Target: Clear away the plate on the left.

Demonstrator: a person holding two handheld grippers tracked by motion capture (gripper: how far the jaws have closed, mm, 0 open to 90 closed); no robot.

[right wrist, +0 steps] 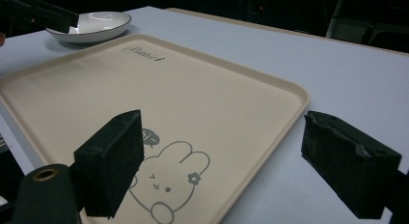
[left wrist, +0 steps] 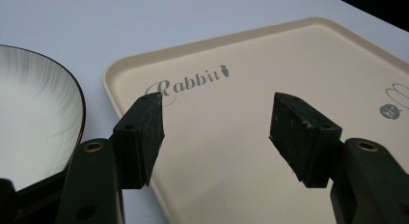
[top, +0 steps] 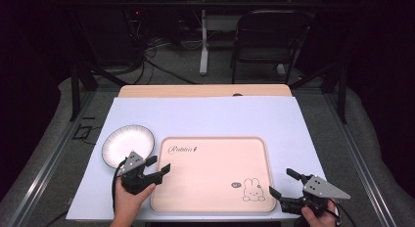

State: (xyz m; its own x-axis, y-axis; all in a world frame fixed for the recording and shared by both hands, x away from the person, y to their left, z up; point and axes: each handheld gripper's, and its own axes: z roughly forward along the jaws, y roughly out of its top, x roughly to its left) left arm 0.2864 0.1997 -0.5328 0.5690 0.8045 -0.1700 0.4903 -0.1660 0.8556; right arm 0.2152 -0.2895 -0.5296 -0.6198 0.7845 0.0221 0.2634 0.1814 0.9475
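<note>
My left tool (top: pixel 157 167) hangs with its jaws spread and nothing between them, poised over the near-left corner of the flat beige plastic tray with the rabbit drawing (top: pixel 214 174), which lies in the middle of the pale lilac tabletop (top: pixel 205 114). My right tool (top: pixel 285 183) is spread just as wide and empty too, low beside the tray's near-right corner — in the right gripper view one jaw stands over the rabbit print and the other over bare tabletop, so the tray's raised rim (right wrist: pixel 294 96) sits between them. The shallow white ceramic plate with a dark rim (top: pixel 128 145) rests just beside the tray's left edge, close behind my left hand (top: pixel 128 203); whether the two touch I cannot tell.

I judge the tray light and stiff, but broad and smooth, so it may tilt or slip if pinched at one point. The rim is the place to take hold, one tool on each side. The plate looks heavier, brittle and glossy — I'd grip its edge squarely and avoid knocking it against the tray.
</note>
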